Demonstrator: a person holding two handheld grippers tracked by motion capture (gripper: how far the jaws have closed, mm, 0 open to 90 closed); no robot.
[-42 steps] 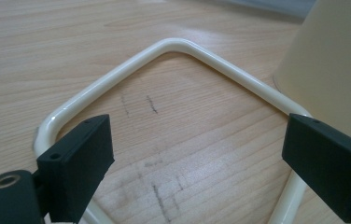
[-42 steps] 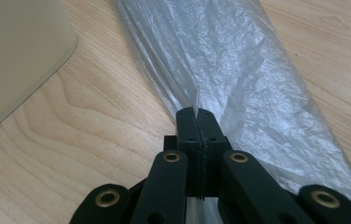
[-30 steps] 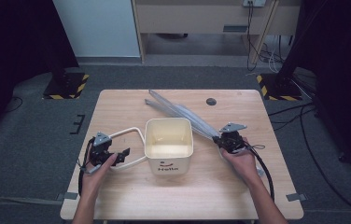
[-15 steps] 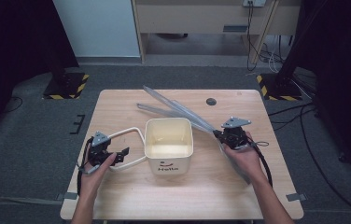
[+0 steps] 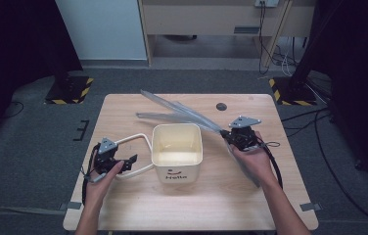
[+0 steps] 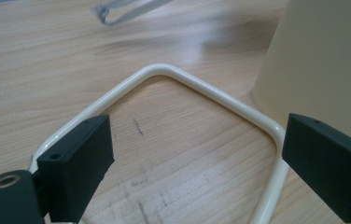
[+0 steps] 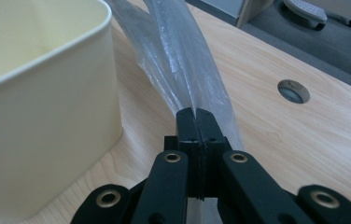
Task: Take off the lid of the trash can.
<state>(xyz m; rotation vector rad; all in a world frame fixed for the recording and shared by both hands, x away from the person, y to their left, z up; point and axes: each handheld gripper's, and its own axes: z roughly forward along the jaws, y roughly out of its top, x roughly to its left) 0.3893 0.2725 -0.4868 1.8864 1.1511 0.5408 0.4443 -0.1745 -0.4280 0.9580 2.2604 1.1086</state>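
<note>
While the right gripper (image 5: 227, 133) has its jaws pressed together on a clear plastic bag (image 5: 182, 113) — the bag stretching away past the far right corner of the cream bin (image 5: 177, 152), above the worktop (image 5: 221, 205) — the left gripper (image 5: 132, 161) sits at the bin's left. Its jaws gape wide, either side of the bin's wire handle (image 6: 173, 77), which lies flat, not gripped.

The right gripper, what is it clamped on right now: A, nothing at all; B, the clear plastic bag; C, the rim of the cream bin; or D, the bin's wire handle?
B: in the right gripper view the right gripper has its jaws pressed together on the clear plastic bag, which stretches away beside the cream bin.
</note>
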